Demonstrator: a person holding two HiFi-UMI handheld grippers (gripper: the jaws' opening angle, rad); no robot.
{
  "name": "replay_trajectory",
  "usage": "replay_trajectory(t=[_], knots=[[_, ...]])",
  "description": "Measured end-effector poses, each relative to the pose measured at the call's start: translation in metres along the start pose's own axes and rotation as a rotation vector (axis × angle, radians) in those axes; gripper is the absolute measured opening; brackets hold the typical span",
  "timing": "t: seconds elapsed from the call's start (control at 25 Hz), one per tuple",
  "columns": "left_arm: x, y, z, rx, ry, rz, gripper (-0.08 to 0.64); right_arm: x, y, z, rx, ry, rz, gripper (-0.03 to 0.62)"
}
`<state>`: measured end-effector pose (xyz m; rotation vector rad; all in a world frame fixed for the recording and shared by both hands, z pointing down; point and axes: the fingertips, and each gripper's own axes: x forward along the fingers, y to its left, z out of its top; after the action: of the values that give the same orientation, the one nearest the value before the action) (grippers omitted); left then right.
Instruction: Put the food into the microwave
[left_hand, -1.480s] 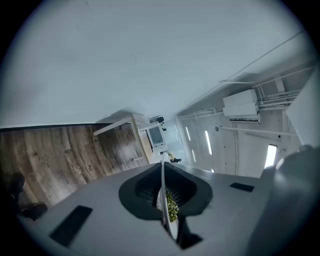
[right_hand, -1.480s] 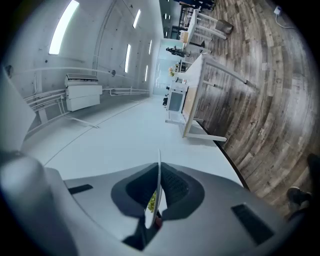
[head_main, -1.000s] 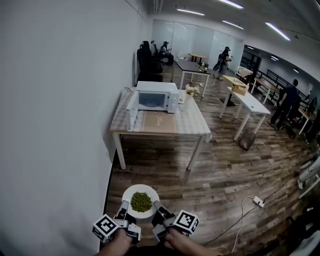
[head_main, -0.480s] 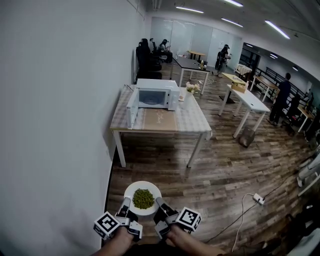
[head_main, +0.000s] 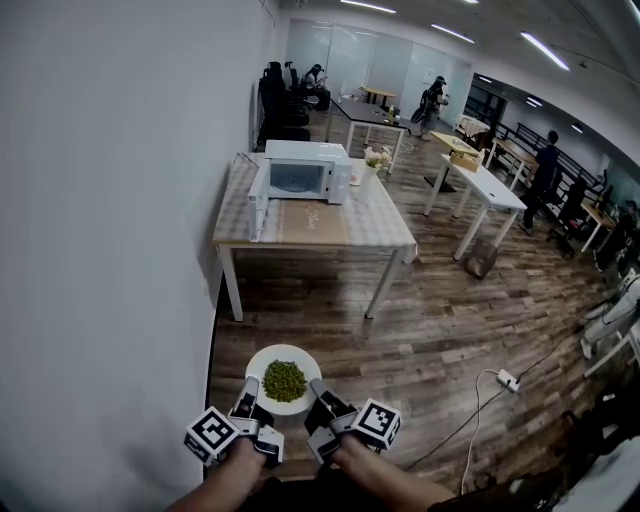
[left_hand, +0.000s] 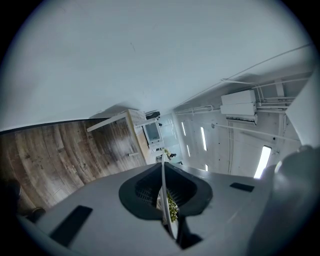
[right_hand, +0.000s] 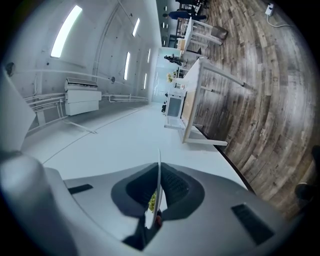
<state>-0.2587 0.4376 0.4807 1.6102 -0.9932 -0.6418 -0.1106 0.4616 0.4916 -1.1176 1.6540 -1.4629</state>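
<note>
A white plate (head_main: 261, 364) carries a heap of green peas (head_main: 284, 381) low in the head view, held over the wooden floor. My left gripper (head_main: 249, 392) is shut on the plate's left rim and my right gripper (head_main: 315, 391) is shut on its right rim. In the left gripper view the plate's rim (left_hand: 163, 190) runs edge-on between the jaws, with peas (left_hand: 172, 207) beside it. The right gripper view shows the same thin rim (right_hand: 159, 187) pinched between its jaws. The white microwave (head_main: 298, 172) stands on a table (head_main: 379, 229) far ahead, door (head_main: 256, 204) swung open to the left.
A white wall (head_main: 110, 200) runs close along my left. More white tables (head_main: 484, 191) and several people (head_main: 546, 163) stand to the right and far back. A power strip (head_main: 508, 380) with a cable lies on the wooden floor (head_main: 440, 330) at right.
The table and microwave have slid slightly left and up in the head view. The plate stays held between both grippers, sitting a little lower and closer to me.
</note>
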Motion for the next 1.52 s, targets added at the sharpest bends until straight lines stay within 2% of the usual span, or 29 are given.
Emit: replay_trajectory(t=[0.32,0.64,0.88,1.08,1.24,1.52], knots=[[0.013,0.001,0.015,-0.008,-0.003,-0.026,0.02,0.022,0.001,0.006,-0.017,-0.019,-0.009,0.02],[0.051,0.006,0.033,0.004,-0.037,-0.004,0.02,0.064,-0.001,0.029,-0.025,0.004,0.016,0.02],[0.099,0.0,0.037,-0.031,-0.055,-0.028,0.02,0.098,0.002,0.071,-0.065,0.021,0.015,0.02],[0.145,-0.006,0.036,-0.001,-0.051,-0.013,0.02,0.122,-0.008,0.109,-0.031,0.031,0.021,0.02],[0.184,-0.011,0.029,0.02,-0.038,-0.023,0.02,0.139,-0.011,0.145,-0.044,0.009,0.042,0.02],[0.233,-0.021,0.021,-0.013,-0.056,-0.051,0.02,0.155,-0.016,0.193,-0.053,-0.001,0.024,0.02]])
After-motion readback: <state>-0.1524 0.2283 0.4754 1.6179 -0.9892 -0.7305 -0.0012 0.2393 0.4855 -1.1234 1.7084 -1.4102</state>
